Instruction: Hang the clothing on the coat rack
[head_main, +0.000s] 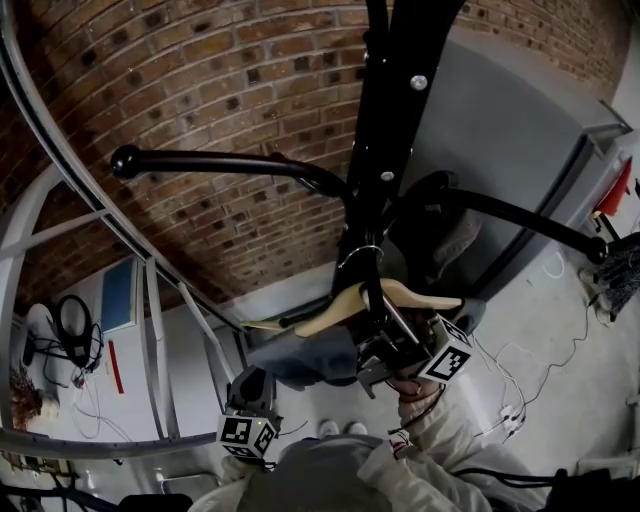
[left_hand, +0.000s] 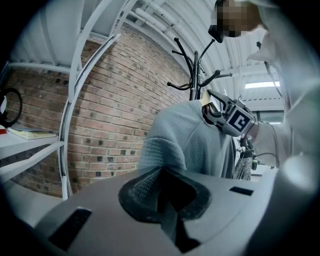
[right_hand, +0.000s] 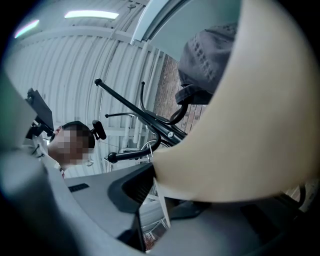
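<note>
The black coat rack (head_main: 385, 120) rises overhead, its arms spreading left and right. A pale wooden hanger (head_main: 345, 305) sits just below the arms, and its wire hook (head_main: 362, 256) is up against the pole; whether it rests on an arm I cannot tell. My right gripper (head_main: 392, 345) is shut on the hanger, which fills the right gripper view (right_hand: 240, 125). A grey knit garment (head_main: 300, 358) hangs from the hanger. My left gripper (head_main: 250, 392) is shut on a fold of this garment (left_hand: 185, 140), with cloth bunched between its jaws (left_hand: 160, 196).
A grey cap (head_main: 452, 240) hangs on the rack's right side. Behind stand a brick wall (head_main: 220, 90) and a white metal frame (head_main: 150, 330). A grey cabinet (head_main: 520, 130) is at the right, with cables (head_main: 540, 350) on the floor below.
</note>
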